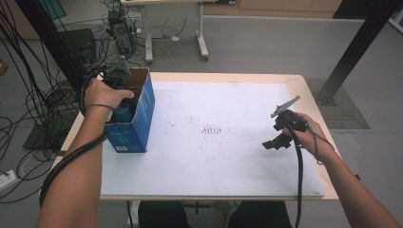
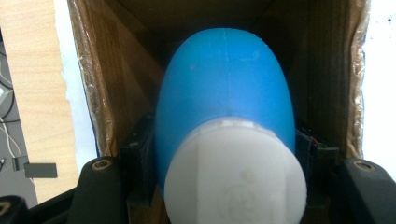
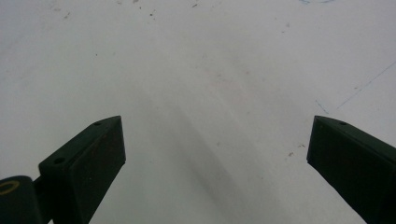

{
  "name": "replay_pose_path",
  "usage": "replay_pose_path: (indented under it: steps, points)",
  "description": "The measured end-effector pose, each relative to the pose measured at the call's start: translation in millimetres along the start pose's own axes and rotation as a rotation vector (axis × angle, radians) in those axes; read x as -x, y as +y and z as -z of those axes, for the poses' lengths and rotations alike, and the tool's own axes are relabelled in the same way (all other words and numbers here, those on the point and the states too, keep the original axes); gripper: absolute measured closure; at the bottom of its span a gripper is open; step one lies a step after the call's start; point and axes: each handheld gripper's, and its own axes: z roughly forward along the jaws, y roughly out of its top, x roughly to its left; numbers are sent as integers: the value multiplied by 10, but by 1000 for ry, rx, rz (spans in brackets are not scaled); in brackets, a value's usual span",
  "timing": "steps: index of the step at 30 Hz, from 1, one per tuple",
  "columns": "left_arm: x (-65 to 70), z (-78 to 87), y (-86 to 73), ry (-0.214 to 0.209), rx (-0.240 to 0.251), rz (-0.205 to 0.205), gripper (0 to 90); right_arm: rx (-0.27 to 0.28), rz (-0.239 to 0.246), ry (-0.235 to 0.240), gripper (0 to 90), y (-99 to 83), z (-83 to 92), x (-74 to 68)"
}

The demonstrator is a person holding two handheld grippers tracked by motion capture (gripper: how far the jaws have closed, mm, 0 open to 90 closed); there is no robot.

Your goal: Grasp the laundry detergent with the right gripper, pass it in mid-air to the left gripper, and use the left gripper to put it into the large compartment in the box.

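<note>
A grey floor strewn with black cables surrounds a light wooden table (image 1: pixel 311 102) covered by a white, lightly scuffed sheet (image 1: pixel 214 137). At the sheet's left edge stands an open-topped blue cardboard box (image 1: pixel 138 118) with brown inner walls. Inside it is a blue plastic bottle (image 2: pixel 224 88), smooth and rounded, with a faint mould seam down its body and a broad white cap (image 2: pixel 236 172) that points toward the left gripper's camera. The left gripper (image 2: pixel 224 154) reaches down into the box from above, with the person's left hand (image 1: pixel 105 93) over the opening. Its jaws press on either side of the bottle just behind the cap, clamped on it. The right gripper (image 1: pixel 277 141) hangs over the right part of the sheet, held in the right hand (image 1: pixel 309 133). Its jaws are spread wide with bare white sheet between them, holding and touching nothing.
</note>
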Motion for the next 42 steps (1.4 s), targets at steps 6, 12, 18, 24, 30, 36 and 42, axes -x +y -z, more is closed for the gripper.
replay_pose_path:
  steps: [6,12,18,24,30,36,42]
  points:
    - [-9,-3,-2,-3,2,7,375,0,-1,1,40,-2,-1,3]
    - [-32,-5,-5,-11,5,17,376,0,-2,-2,40,-4,1,8]
    - [-26,-6,2,-9,3,14,375,-1,-3,-3,39,-1,-4,11]
    - [-38,-7,-1,-14,4,18,375,-1,-1,-1,39,-2,-3,15]
    - [-46,-7,-3,-16,4,22,376,2,-4,0,39,-3,-2,16]
    - [-51,-5,-2,-17,1,23,376,3,-5,2,39,-6,-11,13]
    - [-58,-3,-7,-17,1,23,376,3,-5,1,38,-11,-12,13]
